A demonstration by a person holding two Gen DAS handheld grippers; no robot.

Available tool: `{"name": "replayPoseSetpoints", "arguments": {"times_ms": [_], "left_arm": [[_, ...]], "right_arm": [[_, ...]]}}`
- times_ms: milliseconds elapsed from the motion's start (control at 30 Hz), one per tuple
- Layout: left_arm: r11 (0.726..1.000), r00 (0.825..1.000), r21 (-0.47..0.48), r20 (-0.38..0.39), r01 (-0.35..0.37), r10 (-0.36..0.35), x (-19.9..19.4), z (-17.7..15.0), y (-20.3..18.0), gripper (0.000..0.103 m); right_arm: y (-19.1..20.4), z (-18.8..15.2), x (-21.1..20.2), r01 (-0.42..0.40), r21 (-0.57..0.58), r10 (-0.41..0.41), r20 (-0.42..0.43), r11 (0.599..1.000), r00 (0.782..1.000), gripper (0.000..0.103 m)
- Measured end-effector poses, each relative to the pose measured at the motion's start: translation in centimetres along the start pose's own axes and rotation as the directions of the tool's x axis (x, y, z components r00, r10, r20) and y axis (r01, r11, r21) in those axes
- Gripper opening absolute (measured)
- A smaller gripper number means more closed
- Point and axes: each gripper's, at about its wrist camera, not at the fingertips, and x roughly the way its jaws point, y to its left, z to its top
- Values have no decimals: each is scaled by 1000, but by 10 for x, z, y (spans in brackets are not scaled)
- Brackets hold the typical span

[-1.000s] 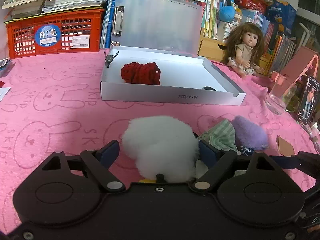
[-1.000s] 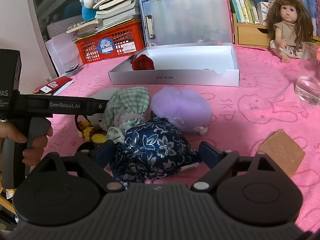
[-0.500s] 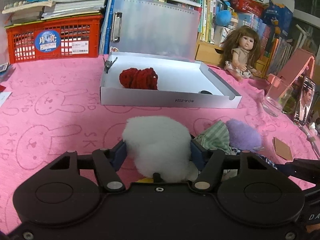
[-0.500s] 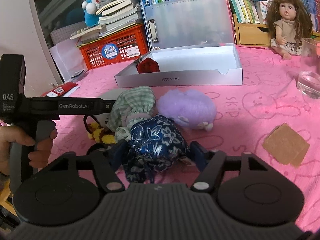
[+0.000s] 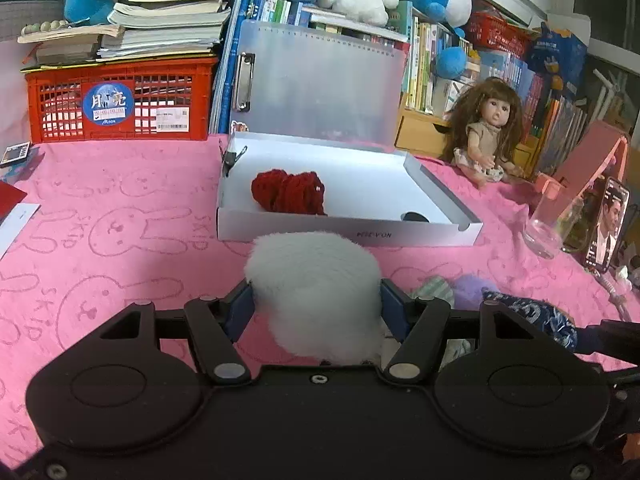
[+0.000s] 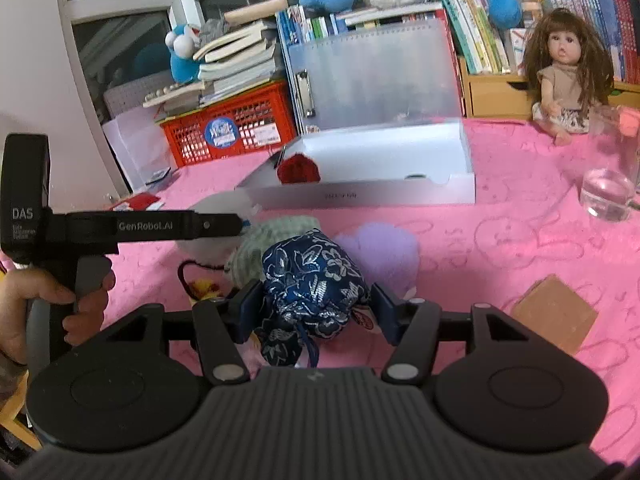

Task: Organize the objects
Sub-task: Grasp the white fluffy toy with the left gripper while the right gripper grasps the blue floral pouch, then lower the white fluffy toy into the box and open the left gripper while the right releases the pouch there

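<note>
Overhead, nothing; everything sits on a surface (image 5: pixel 132 184) under a pink cloth printed with rabbit outlines. Against its far edge stand a red plastic crate (image 5: pixel 116 100) topped with stacked books, a frosted binder, crowded bookshelves with plush toys, and a long-haired doll (image 5: pixel 490 132) (seated). A white shallow box (image 5: pixel 348 232) lies mid-surface, holding a red knitted piece (image 5: pixel 288 192). The left gripper (image 5: pixel 316 308) has its fingers pressed on a white fluffy ball (image 5: pixel 316 292), just before the box's near wall. The right gripper (image 6: pixel 316 308), whose fingers have just been closing, pinches a blue floral pouch (image 6: pixel 316 280), beside a green checked pouch (image 6: pixel 276 236) and a lilac plush (image 6: pixel 380 248). Toward the right edge stand a glass (image 6: pixel 610 184) and a brown square (image 6: pixel 556 316).
</note>
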Motion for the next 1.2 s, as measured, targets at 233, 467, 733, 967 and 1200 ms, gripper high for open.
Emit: {"name": "replayPoseSetpoints", "arguments": {"times_ms": [233,467,733,967,1200], "left_arm": [[1000,1000,-9,14,1,-1,-1,14,2,63],[1000,1000,-31,26,1,0,11,36,3,63],[999,999,-44,44,-7,9,33,70,4,63],[998,998,-55,46,-31,33,67,100,9,63],[995,999,-88,15,-48,50,111,117,15,63]], "right_arm": [[-5,15,-1,36,7,-36,34,999,999,62],[-14,41,6,77,20,-78,67,997,995,62],[-31,77,30,103,49,-106,59,994,993,62],[-56,108,59,115,117,-119,26,986,993,62],[-78,127,92,135,175,-134,-16,975,991,62]]}}
